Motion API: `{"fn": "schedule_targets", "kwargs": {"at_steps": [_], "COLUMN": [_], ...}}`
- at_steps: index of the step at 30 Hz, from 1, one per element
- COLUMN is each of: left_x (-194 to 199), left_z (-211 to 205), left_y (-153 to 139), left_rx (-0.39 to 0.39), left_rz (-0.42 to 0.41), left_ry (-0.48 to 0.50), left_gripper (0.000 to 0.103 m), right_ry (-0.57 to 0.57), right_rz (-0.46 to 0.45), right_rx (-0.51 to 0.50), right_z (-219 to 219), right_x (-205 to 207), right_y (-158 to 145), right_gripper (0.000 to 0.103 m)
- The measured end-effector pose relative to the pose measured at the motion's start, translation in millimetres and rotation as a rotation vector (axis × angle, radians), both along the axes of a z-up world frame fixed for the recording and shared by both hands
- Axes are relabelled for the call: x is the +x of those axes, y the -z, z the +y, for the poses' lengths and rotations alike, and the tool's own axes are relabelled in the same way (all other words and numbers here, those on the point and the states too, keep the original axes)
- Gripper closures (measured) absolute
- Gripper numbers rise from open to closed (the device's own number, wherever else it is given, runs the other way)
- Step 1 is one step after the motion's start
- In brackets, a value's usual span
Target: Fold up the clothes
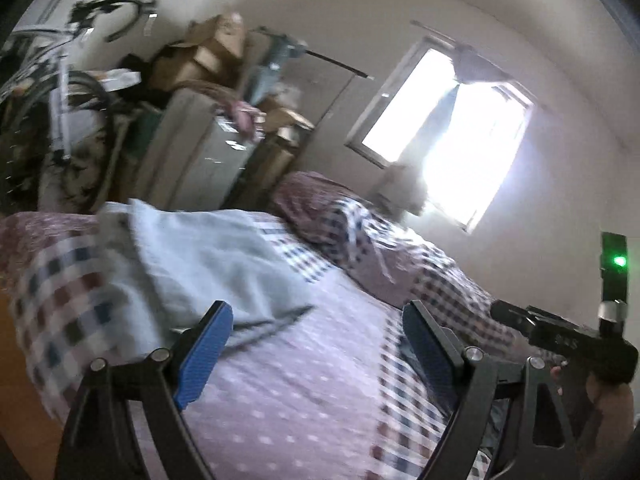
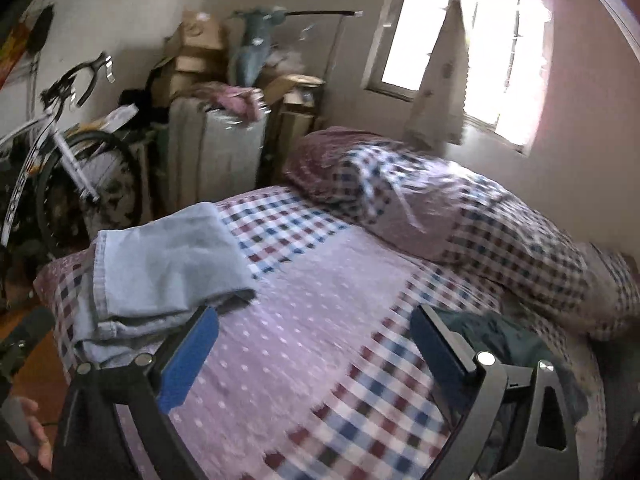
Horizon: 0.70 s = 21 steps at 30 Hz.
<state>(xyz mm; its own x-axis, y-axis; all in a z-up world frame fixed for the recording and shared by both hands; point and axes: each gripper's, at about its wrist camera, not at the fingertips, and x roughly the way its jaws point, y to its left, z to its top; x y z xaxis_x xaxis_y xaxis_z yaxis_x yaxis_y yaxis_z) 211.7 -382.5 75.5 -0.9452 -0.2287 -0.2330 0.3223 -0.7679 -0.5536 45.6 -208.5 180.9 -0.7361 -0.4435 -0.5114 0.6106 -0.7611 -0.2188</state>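
Folded pale-blue garment (image 2: pixel 160 268) rests near the bed (image 2: pixel 320 340) edge, set aside as done; both grippers, left gripper (image 1: pixel 316 340) and right gripper (image 2: pixel 316 344), hover with jaws wide, empty.

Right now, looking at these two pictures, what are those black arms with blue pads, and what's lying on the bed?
Those are two hand-held grippers; a person carries one in each hand. Each picture comes from a camera on one gripper, looking along its fingers. The left gripper and the right gripper both have their jaws wide open and hold nothing. On the pink dotted and checked bedspread lies a folded pale blue garment, with a dark green garment near the right gripper and a rolled checked quilt behind.
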Motion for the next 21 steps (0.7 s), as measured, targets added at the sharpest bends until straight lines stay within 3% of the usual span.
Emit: {"fn": "schedule_targets", "kwargs": {"at_steps": [7,13,18,21], "left_x": [-49.0,-90.2,-112.9,-134.4], "left_z": [78.5,137.8,169.5,186.2], "left_y": [-13.7,-18.1,-5.6,8.4], "left_rx": [-0.178,-0.325,-0.416,-0.448], "left_rz": [-0.028,-0.057,-0.095,-0.170], "left_ry": [0.119,0.210,0.231,0.244], "left_gripper": [0.013,0.013,0.013,0.013], "right_ry": [0.196,0.380,0.501,0.534], "right_rz": [0.071,0.154,0.087,0.042], "right_rx": [-0.123,-0.205,-0.261,-0.293], "right_z": [119.5,217.0,273.3,288.0], "right_x": [17.1,17.5,2.8,-4.9], "right_y": [7.2,39.3,76.3,97.2], "right_gripper": [0.003,0.002,0.002,0.002]}}
